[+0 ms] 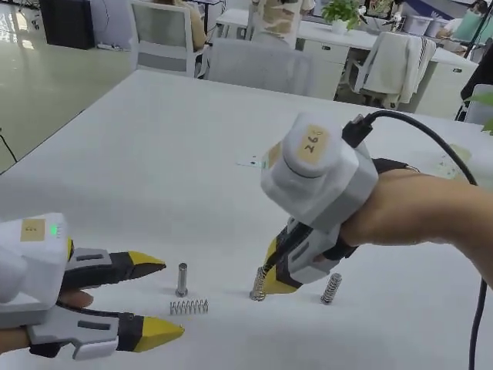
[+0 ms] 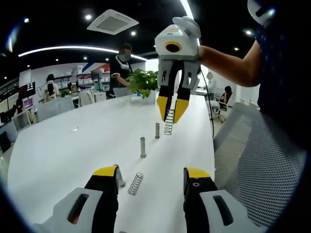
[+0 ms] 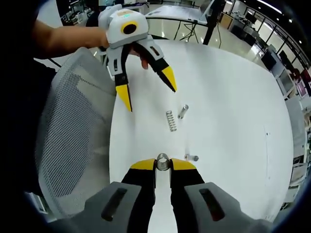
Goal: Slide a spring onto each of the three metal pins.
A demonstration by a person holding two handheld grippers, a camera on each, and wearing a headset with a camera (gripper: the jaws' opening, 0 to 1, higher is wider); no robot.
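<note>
1. Left tool (image 1: 158,297): nearest item, low at the near left of the white surface (image 1: 154,154). Its yellow-tipped jaws stand wide apart, released, with nothing between them. Its own view (image 2: 151,172) confirms this, and the right gripper view shows it spread above the surface edge (image 3: 148,92).

2. Loose spring (image 1: 189,307): lies flat on the surface just beyond and right of the left tool's tips. It is apart from both tools and near the bare pin. In the left gripper view it lies between the open jaws, just ahead of them (image 2: 135,183).

3. Bare pin (image 1: 182,279): stands upright just behind the loose spring and carries no spring. It also shows in the left gripper view (image 2: 143,147) and the right gripper view (image 3: 183,111).

4. Right tool (image 1: 266,287): at the middle of the surface, pointed down. It is clenched on the gripped spring (image 1: 259,284), which sits between the yellow tips (image 3: 163,162). The spring stands roughly upright with its lower end at the surface. Whether a pin stands inside it cannot be told. The left gripper view shows the same hold from the front (image 2: 171,116).

5. Sprung pin (image 1: 331,288): right of the right tool, apart from it, slightly tilted, with a spring already around it. It also shows in the left gripper view (image 2: 157,130).

6. Surroundings: a grey mesh chair (image 2: 252,160) stands at the near edge of the surface. A potted plant (image 2: 143,82) and office chairs (image 1: 162,35) stand at the far side.
</note>
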